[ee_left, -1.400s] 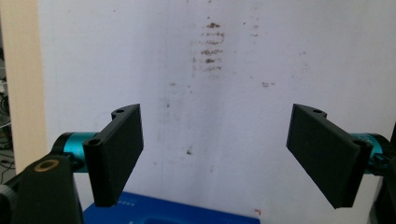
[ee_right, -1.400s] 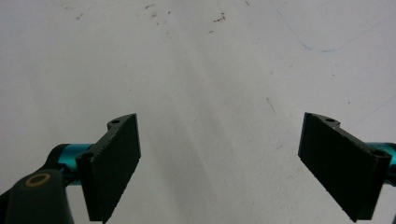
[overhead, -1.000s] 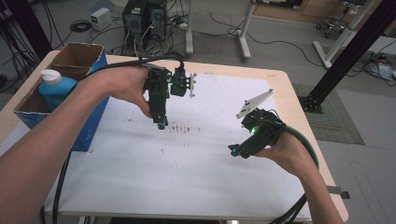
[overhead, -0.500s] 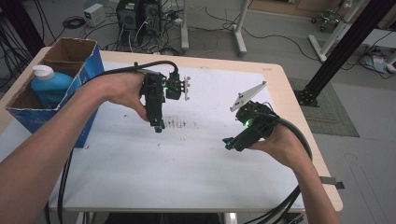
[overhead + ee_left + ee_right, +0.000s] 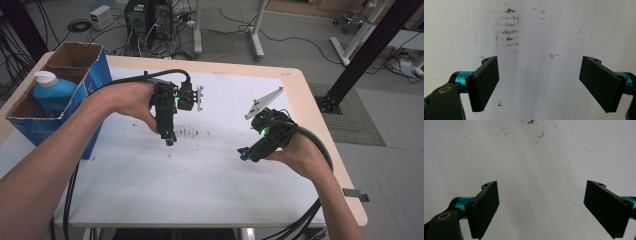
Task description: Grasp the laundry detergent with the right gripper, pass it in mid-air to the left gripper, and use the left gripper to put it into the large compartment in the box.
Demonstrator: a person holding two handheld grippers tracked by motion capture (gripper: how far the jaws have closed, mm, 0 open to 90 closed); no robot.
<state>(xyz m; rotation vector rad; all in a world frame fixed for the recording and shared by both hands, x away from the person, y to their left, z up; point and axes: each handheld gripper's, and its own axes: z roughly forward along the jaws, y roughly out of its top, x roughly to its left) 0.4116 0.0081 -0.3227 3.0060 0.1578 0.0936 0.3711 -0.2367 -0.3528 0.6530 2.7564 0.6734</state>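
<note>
A person holds two grippers above a white sheet (image 5: 200,175) spread over a wooden table (image 5: 305,100), forearms entering from the bottom edge of the high view, where both are cut off. From that high camera the tips of either tool are too small and dark to read. A blue cardboard box (image 5: 97,70) at the table's left edge hides most of a blue bottle with a white cap (image 5: 52,92); its label and lower body cannot be made out.

The left gripper (image 5: 539,82) points down at the sheet, its two black jaws spread wide with nothing between them, and bare paper shows through the gap. A patch of brown smudges (image 5: 507,31) lies on the sheet ahead of the jaws. In the high view this gripper (image 5: 169,137) hangs near the middle of the table, just over the smudges.

The right gripper (image 5: 541,207) is likewise spread wide and empty, facing plain white paper marked by a faint blue pen line (image 5: 596,150). In the high view it (image 5: 245,152) sits right of centre, well apart from the left gripper, with a grey three-cornered plate (image 5: 262,102) on top. Whether either gripper touches the sheet cannot be told.
</note>
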